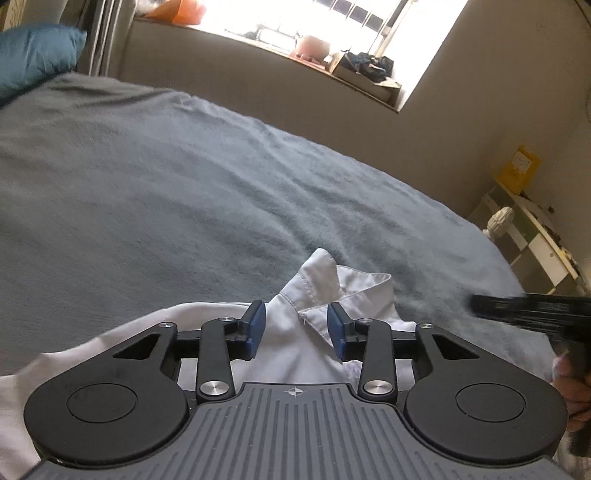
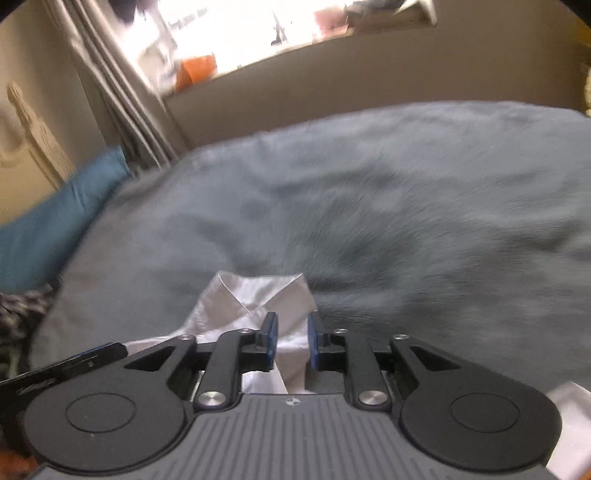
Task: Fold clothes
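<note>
A bed (image 1: 184, 177) covered in a grey-blue fleecy blanket fills most of both views, with a teal pillow (image 1: 33, 59) at its far corner by the curtains and a bright window (image 1: 332, 22) along the wall. On the near part of the bed lies a white collared shirt (image 1: 303, 332), its collar (image 1: 332, 280) pointing away towards the window.

The left tongs (image 1: 295, 330) sit just above the shirt below the collar, their blue pads standing partly apart with bare cloth showing between them; nothing is pinched. The right tongs (image 2: 291, 341) hang over the shirt's edge near the collar, their pads also partly apart, by a narrower gap. A fold of white cloth shows in that gap, but the right view is smeared, so it seems to lie loose below the pads rather than be gripped.

At the right edge of the left view, a blurred black part of the other tool shows, with a hand (image 1: 570, 384) below it.
</note>
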{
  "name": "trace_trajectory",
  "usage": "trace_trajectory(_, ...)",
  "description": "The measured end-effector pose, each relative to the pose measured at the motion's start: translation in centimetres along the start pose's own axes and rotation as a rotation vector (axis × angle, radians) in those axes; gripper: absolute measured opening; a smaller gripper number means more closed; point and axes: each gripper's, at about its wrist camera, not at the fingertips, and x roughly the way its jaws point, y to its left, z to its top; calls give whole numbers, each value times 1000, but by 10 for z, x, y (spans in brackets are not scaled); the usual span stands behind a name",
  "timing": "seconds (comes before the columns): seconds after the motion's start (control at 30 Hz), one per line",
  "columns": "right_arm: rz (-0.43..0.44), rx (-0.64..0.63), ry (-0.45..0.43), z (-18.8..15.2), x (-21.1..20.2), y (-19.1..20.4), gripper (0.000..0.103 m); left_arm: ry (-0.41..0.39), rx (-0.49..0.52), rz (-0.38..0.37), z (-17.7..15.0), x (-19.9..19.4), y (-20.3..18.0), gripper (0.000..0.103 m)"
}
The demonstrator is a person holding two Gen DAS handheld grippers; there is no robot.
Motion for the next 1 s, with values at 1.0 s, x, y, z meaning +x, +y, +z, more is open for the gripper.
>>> trace_trajectory(1.0, -194, -350, 60, -58, -30, -19, 47, 324, 324, -150, -163, -32, -102, 44)
